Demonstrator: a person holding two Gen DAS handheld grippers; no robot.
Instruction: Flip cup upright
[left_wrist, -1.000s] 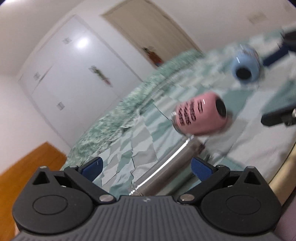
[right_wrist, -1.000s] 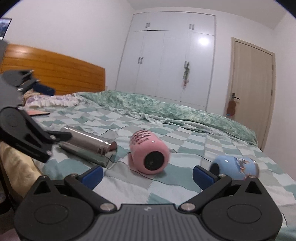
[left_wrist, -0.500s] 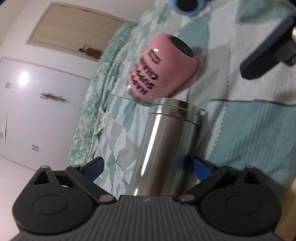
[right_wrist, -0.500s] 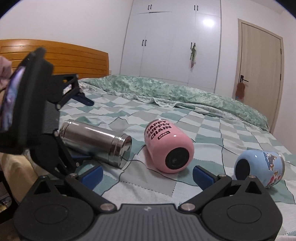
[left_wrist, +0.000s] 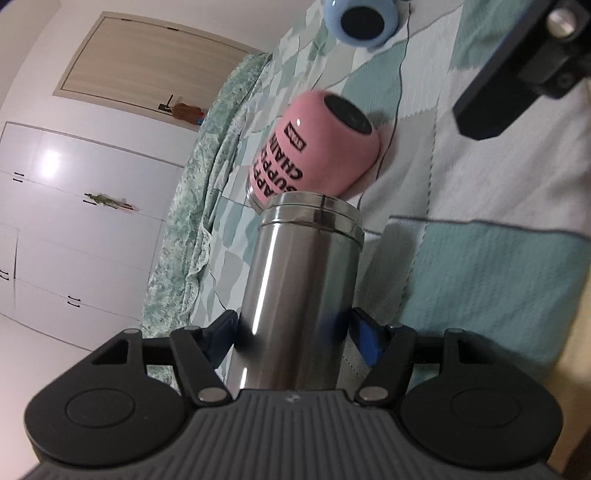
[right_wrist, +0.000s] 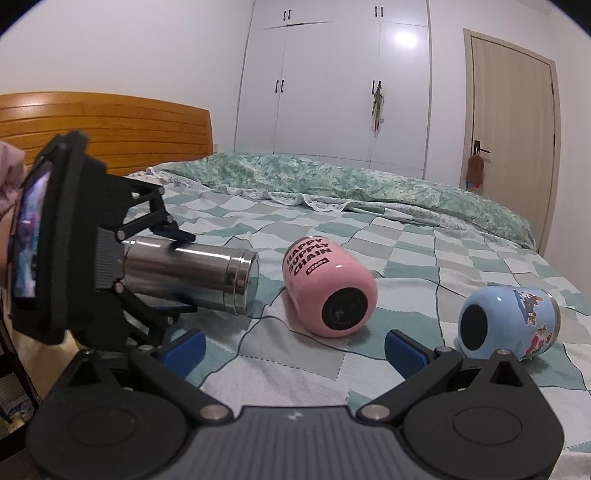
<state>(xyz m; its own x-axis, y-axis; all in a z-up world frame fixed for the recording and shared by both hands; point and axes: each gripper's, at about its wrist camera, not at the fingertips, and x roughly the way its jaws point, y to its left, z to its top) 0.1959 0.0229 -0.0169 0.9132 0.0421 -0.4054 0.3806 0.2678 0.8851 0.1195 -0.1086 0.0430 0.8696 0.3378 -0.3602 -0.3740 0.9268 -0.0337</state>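
A steel cup (left_wrist: 299, 291) lies on its side on the checked bedspread (right_wrist: 406, 266). My left gripper (left_wrist: 293, 332) is shut on the steel cup near its base; the right wrist view shows the cup (right_wrist: 192, 271) lifted a little off the bed, its mouth pointing right. A pink cup (right_wrist: 328, 286) and a blue cup (right_wrist: 506, 323) lie on their sides further right. My right gripper (right_wrist: 293, 345) is open and empty, low over the bed in front of the pink cup.
A rumpled green duvet (right_wrist: 332, 181) lies across the far side of the bed. A wooden headboard (right_wrist: 110, 136) stands at the left. White wardrobes (right_wrist: 332, 85) and a door (right_wrist: 513, 129) are behind.
My left gripper rolled sideways, moved in along the steel cup and closed on it, lifting it slightly. The right gripper rose a little and stayed open.
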